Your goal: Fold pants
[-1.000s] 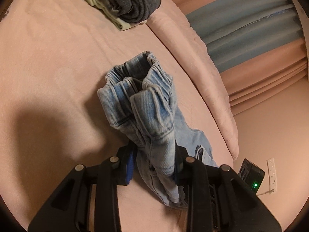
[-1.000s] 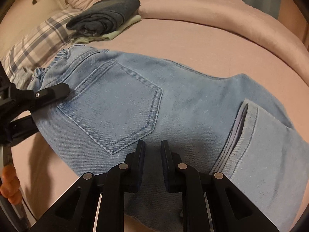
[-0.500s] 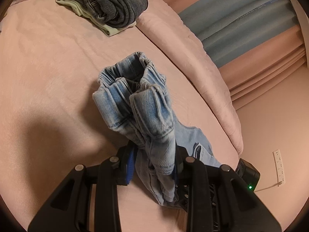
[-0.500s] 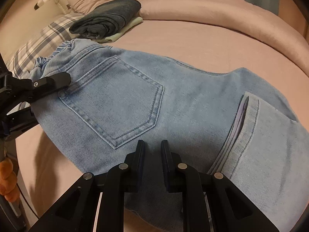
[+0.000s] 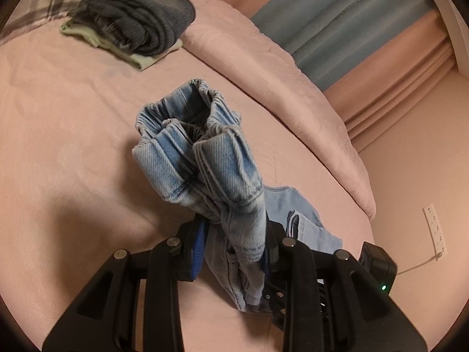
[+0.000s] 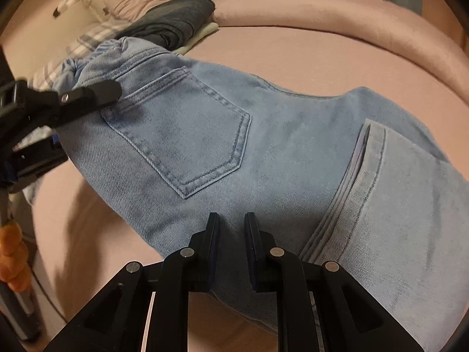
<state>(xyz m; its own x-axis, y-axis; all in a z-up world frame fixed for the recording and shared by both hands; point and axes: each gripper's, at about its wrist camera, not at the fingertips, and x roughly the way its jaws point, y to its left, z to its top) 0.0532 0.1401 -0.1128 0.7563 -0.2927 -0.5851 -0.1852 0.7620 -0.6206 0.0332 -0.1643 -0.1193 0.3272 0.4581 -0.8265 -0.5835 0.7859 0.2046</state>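
Observation:
Light blue jeans lie folded on a pink bed, back pocket up, a cuffed leg hem at the right. My left gripper is shut on the bunched waistband end, which stands up lifted off the bed. In the right wrist view the left gripper shows at the far left, clamping that same end. My right gripper is shut on the near edge of the jeans, just below the pocket. Cloth fills the narrow gap between its pads.
A folded stack of dark grey and pale green clothes lies at the head of the bed beside a plaid pillow. A rolled pink duvet lines the bed's far side. Curtains, a wall socket and a small black device are beyond.
My left gripper has risen a little and rolled, carrying the waistband end with it; the clothes stack has slid rightward and lower in its view. The right gripper has stayed where it was.

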